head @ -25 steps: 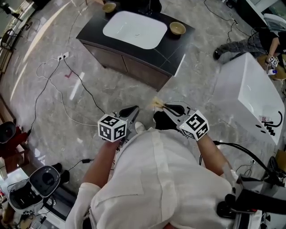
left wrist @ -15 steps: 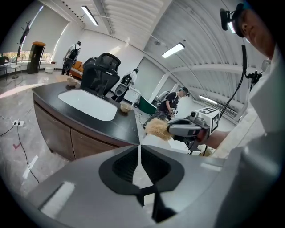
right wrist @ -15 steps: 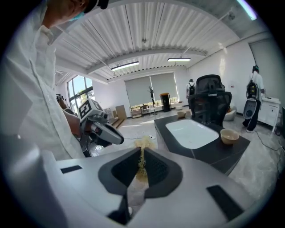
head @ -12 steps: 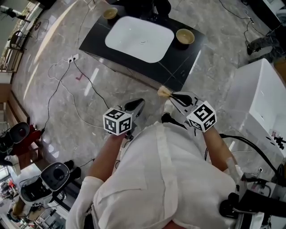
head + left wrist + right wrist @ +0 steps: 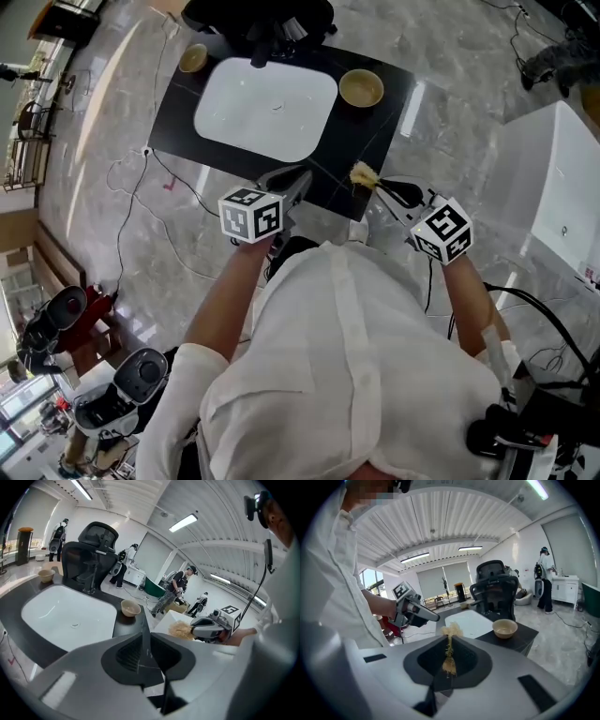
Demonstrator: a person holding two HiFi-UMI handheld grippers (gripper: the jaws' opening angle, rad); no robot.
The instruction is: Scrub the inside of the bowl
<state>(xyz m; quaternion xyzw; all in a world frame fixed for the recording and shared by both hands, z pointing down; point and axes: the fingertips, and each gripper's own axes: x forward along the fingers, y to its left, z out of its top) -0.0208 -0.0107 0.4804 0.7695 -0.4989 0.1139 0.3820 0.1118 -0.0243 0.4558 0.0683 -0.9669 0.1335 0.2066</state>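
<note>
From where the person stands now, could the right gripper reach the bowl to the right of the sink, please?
Probably yes, after leaning in: the right gripper, shut on the scrubber, hangs at the counter's near edge, and nothing stands between it and the open bowl.

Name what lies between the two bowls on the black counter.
The white sink basin lies between the left bowl and the right bowl, set into the black counter. The head view shows this most clearly.
</note>
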